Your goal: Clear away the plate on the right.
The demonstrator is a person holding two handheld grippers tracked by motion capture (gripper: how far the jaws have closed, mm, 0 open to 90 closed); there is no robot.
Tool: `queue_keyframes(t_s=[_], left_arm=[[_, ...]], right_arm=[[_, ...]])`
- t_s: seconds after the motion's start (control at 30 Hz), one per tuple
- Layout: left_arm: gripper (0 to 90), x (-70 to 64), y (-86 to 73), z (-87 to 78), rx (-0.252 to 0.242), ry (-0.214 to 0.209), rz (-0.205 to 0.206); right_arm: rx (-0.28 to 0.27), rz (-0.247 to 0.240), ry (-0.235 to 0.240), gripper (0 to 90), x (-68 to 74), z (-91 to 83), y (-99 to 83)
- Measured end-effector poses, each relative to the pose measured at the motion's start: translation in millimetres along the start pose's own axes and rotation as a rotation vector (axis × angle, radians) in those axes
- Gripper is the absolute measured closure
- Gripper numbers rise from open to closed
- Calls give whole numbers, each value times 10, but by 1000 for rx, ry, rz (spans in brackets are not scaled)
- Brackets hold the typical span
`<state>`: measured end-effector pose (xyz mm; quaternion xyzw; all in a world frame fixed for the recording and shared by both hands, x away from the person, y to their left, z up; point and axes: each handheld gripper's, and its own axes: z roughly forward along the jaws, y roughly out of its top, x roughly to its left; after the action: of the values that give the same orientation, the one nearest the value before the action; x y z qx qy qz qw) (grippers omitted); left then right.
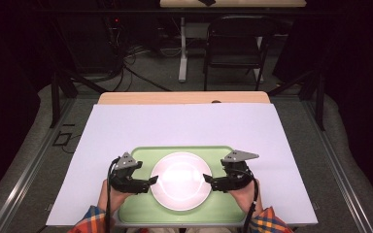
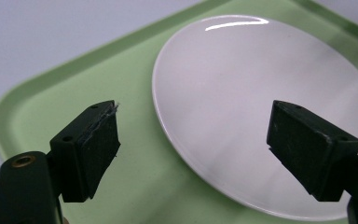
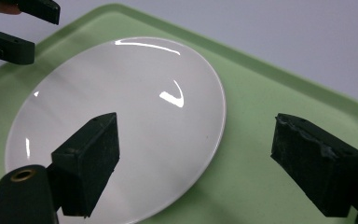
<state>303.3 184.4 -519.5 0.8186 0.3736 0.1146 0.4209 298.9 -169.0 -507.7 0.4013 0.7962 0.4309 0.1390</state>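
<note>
We see a round, glossy white ceramic plate [image 1: 180, 180] lying flat and empty in the middle of a pale green rectangular plastic tray [image 1: 141, 208] with rounded corners and a raised rim; the tray sits at the near edge of the white-covered counter [image 1: 184, 126]; light glints off the plate.

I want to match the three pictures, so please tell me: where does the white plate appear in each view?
High view: the white plate lies low and central, between the two grippers.
Left gripper view: the plate is centre and right.
Right gripper view: the plate is left and centre.
Shared landmark: the green tray under the plate.
</note>
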Motion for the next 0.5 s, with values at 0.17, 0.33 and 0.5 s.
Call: queue_keyframes(t_s=[0.17,0.33,0.5], left_arm=[[156,-42,43,-190,-49,-10,10],[141,-33,52,-299,-68,3,21],[116,11,18,-400,-82,21,10]], right_arm=[[-62,-48,-12,133,-2,-172,33],[-96,-62,-14,94,-7,-297,48],[-118,-83,-17,45,19,-410,62]])
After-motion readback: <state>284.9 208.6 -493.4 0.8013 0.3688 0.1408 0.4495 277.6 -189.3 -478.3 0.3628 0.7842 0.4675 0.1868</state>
